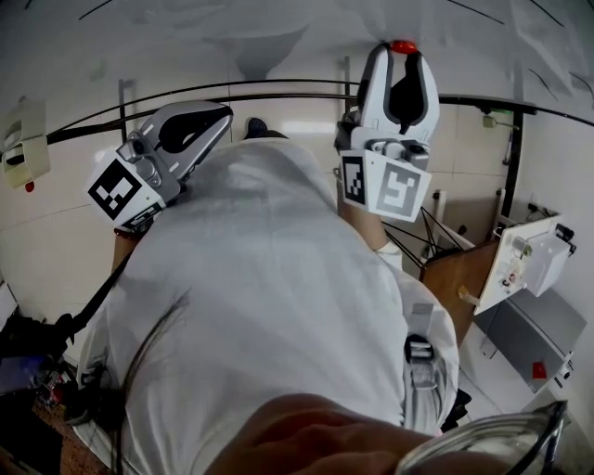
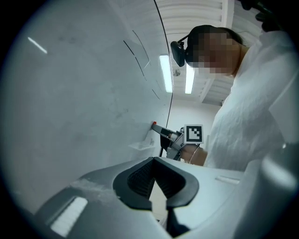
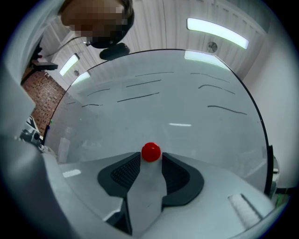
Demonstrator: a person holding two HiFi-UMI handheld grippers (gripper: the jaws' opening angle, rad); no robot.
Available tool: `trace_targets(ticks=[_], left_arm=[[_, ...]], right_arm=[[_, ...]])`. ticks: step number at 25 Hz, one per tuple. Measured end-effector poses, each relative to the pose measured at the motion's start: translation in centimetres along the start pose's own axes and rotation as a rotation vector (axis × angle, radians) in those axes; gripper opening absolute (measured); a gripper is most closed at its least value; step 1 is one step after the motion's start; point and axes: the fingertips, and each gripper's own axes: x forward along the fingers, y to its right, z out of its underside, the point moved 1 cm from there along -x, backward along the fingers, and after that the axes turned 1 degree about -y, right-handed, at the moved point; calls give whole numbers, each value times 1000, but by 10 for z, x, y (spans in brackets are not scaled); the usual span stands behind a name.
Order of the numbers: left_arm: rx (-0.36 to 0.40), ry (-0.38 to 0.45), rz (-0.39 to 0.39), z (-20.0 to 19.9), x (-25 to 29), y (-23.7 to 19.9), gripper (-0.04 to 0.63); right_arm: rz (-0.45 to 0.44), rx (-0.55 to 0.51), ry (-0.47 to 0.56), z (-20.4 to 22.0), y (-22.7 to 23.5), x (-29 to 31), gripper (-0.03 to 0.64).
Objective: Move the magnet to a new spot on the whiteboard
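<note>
A small red round magnet (image 3: 151, 151) sits on the whiteboard (image 3: 187, 107), between the tips of my right gripper (image 3: 151, 159), whose jaws are shut on it from both sides. In the head view the magnet (image 1: 402, 46) shows at the top of the right gripper (image 1: 402, 54), pressed to the board (image 1: 278, 28). The left gripper view shows the right gripper (image 2: 158, 126) from the side with the magnet (image 2: 153, 123) against the board (image 2: 84, 93). My left gripper (image 1: 223, 115) is raised beside the board further left, shut and holding nothing (image 2: 154, 162).
Thin black marker lines (image 3: 140, 98) cross the board above the magnet. The person's white coat (image 1: 278, 306) fills the middle of the head view. A white box unit (image 1: 531, 260) and a wooden panel (image 1: 464, 271) stand at the lower right.
</note>
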Motion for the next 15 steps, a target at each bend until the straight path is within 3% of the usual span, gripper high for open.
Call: trace_targets(ticks=[4, 10, 15], left_arm=[[-13, -8, -8, 5, -3, -2, -3], [-64, -36, -4, 30, -33, 11, -3], [-160, -59, 86, 69, -68, 46, -2]], right_arm=[[15, 99, -85, 29, 10, 2, 160], [8, 105, -115, 35, -19, -34, 160], [42, 71, -160, 26, -59, -110, 160]])
